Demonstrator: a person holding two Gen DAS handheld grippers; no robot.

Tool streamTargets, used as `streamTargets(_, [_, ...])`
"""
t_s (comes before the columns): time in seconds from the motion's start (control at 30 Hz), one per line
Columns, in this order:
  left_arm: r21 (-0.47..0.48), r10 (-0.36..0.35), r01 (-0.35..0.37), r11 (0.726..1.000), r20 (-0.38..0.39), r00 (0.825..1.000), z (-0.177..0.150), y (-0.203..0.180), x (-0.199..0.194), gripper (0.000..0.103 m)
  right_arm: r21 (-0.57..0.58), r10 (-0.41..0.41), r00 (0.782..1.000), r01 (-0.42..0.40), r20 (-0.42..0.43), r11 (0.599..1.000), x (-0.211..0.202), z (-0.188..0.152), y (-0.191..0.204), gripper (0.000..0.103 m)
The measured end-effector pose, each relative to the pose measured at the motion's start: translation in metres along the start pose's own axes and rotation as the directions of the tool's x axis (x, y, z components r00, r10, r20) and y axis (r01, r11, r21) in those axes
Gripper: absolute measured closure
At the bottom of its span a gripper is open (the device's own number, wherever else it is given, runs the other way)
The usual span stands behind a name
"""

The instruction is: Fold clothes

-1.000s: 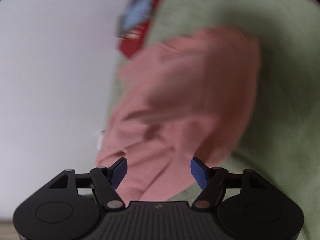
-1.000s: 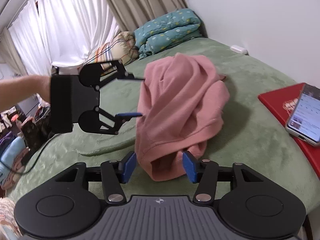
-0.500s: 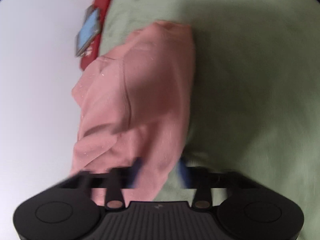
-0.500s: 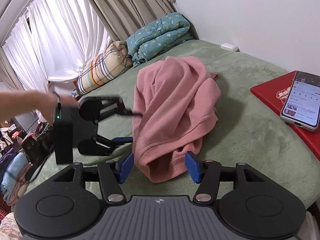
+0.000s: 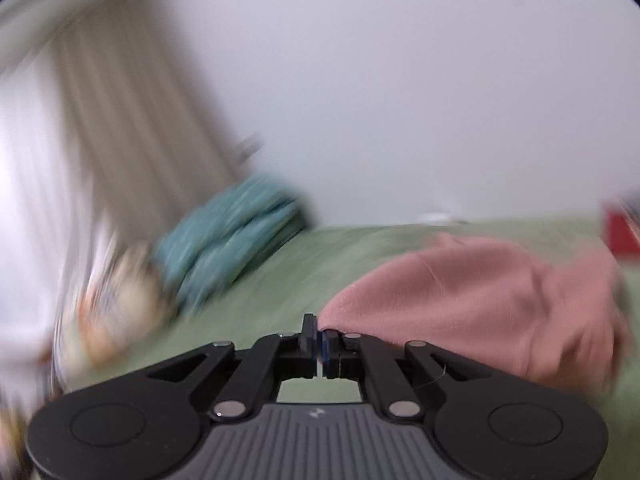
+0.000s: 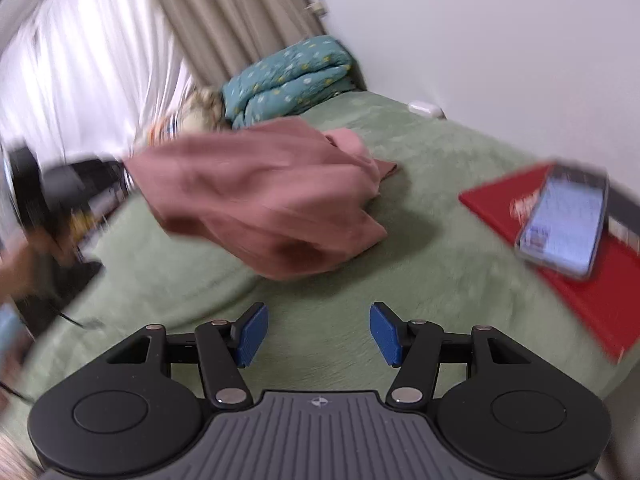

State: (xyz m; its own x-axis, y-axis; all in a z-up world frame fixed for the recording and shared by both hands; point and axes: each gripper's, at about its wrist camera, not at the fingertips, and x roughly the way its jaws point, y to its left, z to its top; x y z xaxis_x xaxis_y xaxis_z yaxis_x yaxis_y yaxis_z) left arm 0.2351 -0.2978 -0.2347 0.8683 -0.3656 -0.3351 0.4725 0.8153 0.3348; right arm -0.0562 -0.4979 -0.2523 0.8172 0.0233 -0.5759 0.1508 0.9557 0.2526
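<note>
Left wrist view shows the left gripper (image 5: 319,340), spread a second ago, now with jaws pinching an edge of the pink sweatshirt (image 6: 260,196) and pulling it across the bed (image 6: 420,216) unfolded, while the right gripper (image 6: 318,332) hangs with jaws spread, empty.

Pink fleece sweatshirt (image 6: 272,196): soft, matt cloth.
Green bed blanket (image 6: 420,208): plush, fuzzy.
Red flat book (image 6: 500,204): smooth.
Glass-fronted phone (image 6: 564,220): glossy.
Right gripper (image 6: 318,334): matt black plastic, ribbed blue pads.
</note>
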Motion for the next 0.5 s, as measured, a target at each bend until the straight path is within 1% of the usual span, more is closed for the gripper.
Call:
streamTargets(0.03, [-0.031,0.015,-0.015,0.999,-0.013,1.0,-0.001,0.014,-0.001,0.102,-0.068,-0.009,1.0,0.009,0.009,0.998,0.007,0.003,0.009,0.047])
streamTargets(0.07, [-0.102,0.05,-0.054,0.993,-0.046,0.998,-0.008,0.044,-0.002,0.102,-0.143,-0.018,1.0,0.02,0.018,0.99,0.016,0.006,0.018,0.047])
streamTargets(0.1, [-0.145,0.071,-0.081,0.986,-0.072,0.995,-0.015,0.07,-0.003,0.102,-0.216,-0.026,0.999,0.031,0.028,0.976,0.024,0.008,0.028,0.047])
streamTargets(0.17, [-0.235,0.098,-0.128,0.963,-0.135,0.986,-0.028,0.118,-0.004,0.102,-0.359,-0.04,0.998,0.055,0.05,0.932,0.041,0.013,0.047,0.047])
streamTargets(0.2, [-0.271,0.097,-0.139,0.952,-0.16,0.982,-0.034,0.136,-0.005,0.102,-0.427,-0.045,0.997,0.067,0.061,0.902,0.05,0.016,0.056,0.047])
streamTargets(0.23, [-0.303,0.096,-0.15,0.941,-0.185,0.978,-0.039,0.155,-0.007,0.102,-0.493,-0.05,0.996,0.08,0.073,0.866,0.058,0.018,0.066,0.047])
streamTargets(0.27, [-0.319,0.096,-0.16,0.934,-0.206,0.974,-0.043,0.177,-0.007,0.101,-0.55,-0.041,0.997,0.074,0.072,0.832,0.068,0.016,0.075,0.047])
streamTargets(0.37, [-0.368,0.073,-0.163,0.916,-0.246,0.967,-0.056,0.206,-0.005,0.101,-0.699,0.004,0.999,0.029,0.045,0.715,0.098,0.003,0.101,0.048])
streamTargets(0.4, [-0.381,0.064,-0.161,0.91,-0.254,0.965,-0.059,0.217,-0.009,0.101,-0.743,0.017,0.999,0.014,0.034,0.67,0.109,-0.001,0.109,0.051])
streamTargets(0.43, [-0.384,0.062,-0.16,0.909,-0.256,0.965,-0.062,0.238,-0.021,0.101,-0.783,0.03,0.999,-0.001,0.022,0.621,0.119,-0.006,0.118,0.058])
streamTargets(0.5, [-0.385,0.055,-0.156,0.91,-0.26,0.964,-0.065,0.247,-0.024,0.101,-0.855,0.053,0.999,-0.031,-0.004,0.517,0.139,-0.014,0.135,0.067])
